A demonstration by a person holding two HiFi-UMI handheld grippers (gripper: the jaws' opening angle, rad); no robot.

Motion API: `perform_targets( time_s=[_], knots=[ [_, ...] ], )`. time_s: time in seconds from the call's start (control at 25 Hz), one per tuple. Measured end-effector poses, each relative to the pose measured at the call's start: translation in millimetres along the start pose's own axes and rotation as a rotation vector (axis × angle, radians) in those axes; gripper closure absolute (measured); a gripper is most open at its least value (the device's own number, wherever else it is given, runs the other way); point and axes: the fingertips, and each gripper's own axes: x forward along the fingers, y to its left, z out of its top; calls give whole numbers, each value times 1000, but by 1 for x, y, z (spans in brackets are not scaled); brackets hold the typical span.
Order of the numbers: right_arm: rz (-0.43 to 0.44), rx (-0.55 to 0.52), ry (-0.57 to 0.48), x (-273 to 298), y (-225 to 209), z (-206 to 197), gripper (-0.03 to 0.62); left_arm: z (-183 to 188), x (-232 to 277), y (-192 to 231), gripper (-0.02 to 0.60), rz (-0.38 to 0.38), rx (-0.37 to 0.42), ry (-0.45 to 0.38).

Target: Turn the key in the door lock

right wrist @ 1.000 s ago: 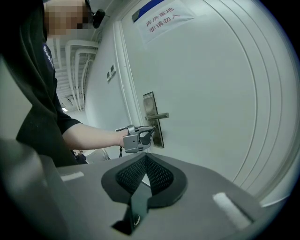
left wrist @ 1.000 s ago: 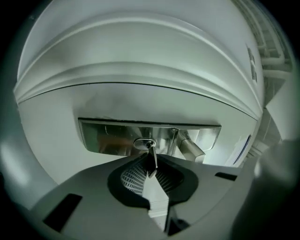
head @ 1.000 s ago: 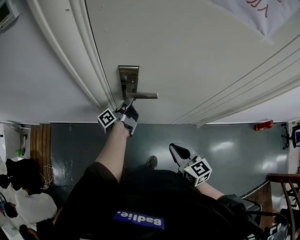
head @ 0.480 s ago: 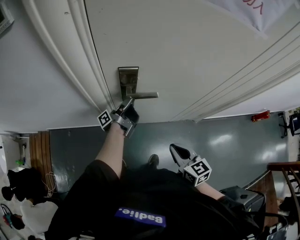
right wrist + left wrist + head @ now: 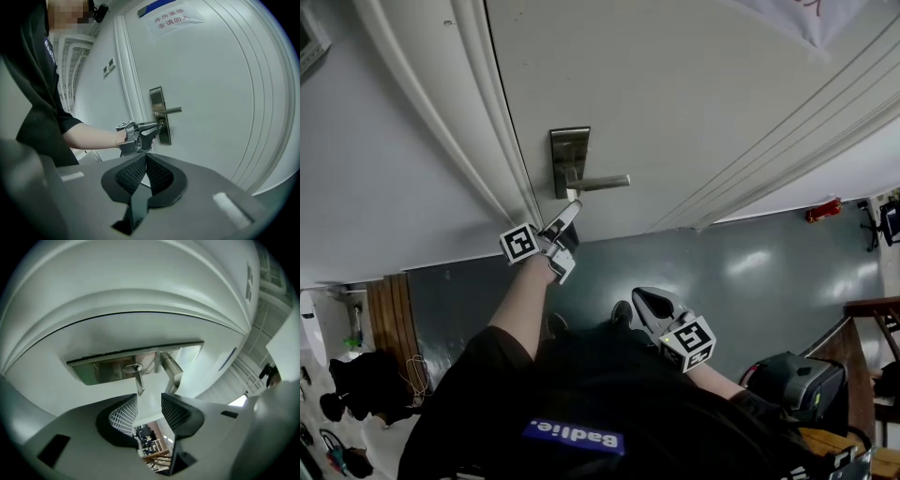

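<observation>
Key [image 5: 138, 380] stands in the keyhole of the metal lock plate [image 5: 98, 373], beside the lever handle [image 5: 171, 373], near the left edge of the door [image 5: 675, 94]. It looks like small, thin, stiff metal, probably slippery. I judge it is best pinched flat across its outer end, and firmly. The left gripper [image 5: 149, 405] has its jaws apart just in front of the key and holds nothing. The right gripper [image 5: 145, 180] hangs well apart from the door, jaws pressed together, empty. No container shows.
</observation>
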Motion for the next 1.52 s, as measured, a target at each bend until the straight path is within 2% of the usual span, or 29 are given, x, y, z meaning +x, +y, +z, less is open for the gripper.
perform_targets(
  time_s=[0.2,0.28,0.36,0.48,0.64,0.88,1.08,1.24,1.52],
  knots=[
    [-8,18,-17,1,21,-8,592,-25,-37,-18,439,123,342,97],
    [1,15,-29,-2,24,-6,592,-38,-52,-31,440,161,469,111],
    [17,7,-41,-6,26,-4,592,-58,-63,-49,456,177,579,124],
    [63,-18,-50,-16,29,-7,592,-92,-76,-75,520,206,735,145],
    [113,-45,-66,-44,25,-14,593,-141,-91,-110,549,250,898,150],
    [210,-45,-97,-80,34,-31,594,-204,-114,-161,569,346,1079,115],
    [268,-86,-107,-97,58,-33,594,-250,-127,-201,575,324,1173,118],
    [238,-133,-131,-102,69,-23,594,-267,-135,-217,576,271,1252,157],
    [174,-152,-176,-102,99,-8,594,-260,-159,-234,577,223,1299,199]
  ],
)
